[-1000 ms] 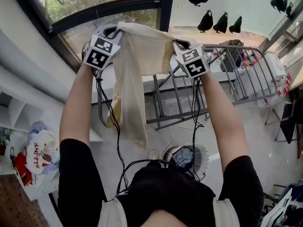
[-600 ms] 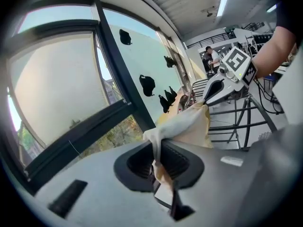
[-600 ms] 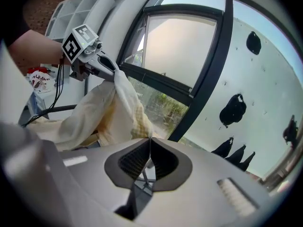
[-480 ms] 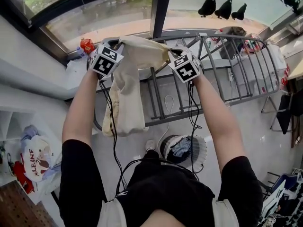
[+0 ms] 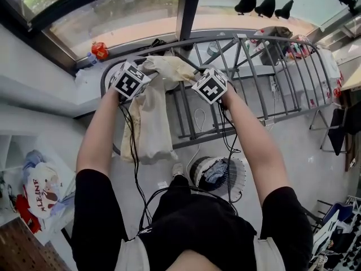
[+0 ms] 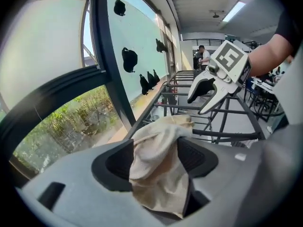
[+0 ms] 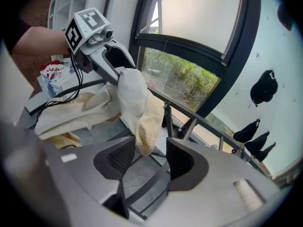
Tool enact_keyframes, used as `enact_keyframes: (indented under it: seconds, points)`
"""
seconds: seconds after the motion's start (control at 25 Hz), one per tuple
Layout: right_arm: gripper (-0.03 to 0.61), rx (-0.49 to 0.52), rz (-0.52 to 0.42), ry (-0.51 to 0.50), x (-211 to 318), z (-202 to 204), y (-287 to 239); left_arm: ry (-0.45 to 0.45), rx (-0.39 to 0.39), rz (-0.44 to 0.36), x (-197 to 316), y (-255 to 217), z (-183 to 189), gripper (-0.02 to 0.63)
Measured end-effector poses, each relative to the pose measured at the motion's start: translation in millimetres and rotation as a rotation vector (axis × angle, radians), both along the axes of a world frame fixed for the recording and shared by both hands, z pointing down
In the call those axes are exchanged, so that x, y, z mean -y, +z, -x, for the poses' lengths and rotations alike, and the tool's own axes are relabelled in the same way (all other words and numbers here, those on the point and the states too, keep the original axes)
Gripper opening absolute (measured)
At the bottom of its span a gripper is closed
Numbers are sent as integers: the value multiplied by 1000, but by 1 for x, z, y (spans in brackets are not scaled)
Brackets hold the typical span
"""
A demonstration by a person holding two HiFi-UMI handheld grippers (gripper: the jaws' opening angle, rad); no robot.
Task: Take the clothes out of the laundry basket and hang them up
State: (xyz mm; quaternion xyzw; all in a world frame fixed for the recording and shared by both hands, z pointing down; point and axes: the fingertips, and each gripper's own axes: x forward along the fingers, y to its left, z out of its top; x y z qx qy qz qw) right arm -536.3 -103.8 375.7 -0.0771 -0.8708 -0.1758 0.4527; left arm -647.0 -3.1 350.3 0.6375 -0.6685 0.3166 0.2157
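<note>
Head view: crumpled cream cloth (image 5: 151, 123) hanging.

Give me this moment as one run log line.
cream cloth: draped over drying rack | left gripper: jaws opening, cloth between them | right gripper: jaws opening, cloth tip hanging between them

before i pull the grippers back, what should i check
1. Left gripper clear of cloth: not ok, jaws opening but cloth lies between them.
2. Right gripper let go: ok, jaws opening, cloth tip hangs loose at their mouth.
3. Cloth over rack rail: ok.
4. Cloth spread out: not ok, bunched.
5. Hanging end clear of floor: cannot tell.
6. Basket has more clothes: ok.
</note>
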Motion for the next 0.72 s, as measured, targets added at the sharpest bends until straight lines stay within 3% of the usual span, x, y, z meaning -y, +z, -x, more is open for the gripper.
enact_keyframes:
  seconds: [0.12,0.24,0.36,0.4,0.56,0.64,0.72]
  points:
    - [230,57,33,22,-5,-4,-5,20,-27,-3,-8,1,-13,351]
    - [230,136,80,49,-12,-8,-14,2,-15,-25,-22,-4,-16,356]
    - [225,245,139,106,-17,-17,-37,-61,-2,-142,-34,-33,-20,351]
    - [209,304,170,133,-18,-20,-50,-91,9,-201,-38,-48,-22,319]
    - [59,607,285,253,-18,-40,-120,-239,54,-438,-57,-114,-36,27]
    - [11,730,306,298,-18,-58,-155,-298,37,-535,-62,-142,-49,5]
    - [11,824,313,322,-21,-79,-185,-334,30,-594,-64,-164,-68,5]
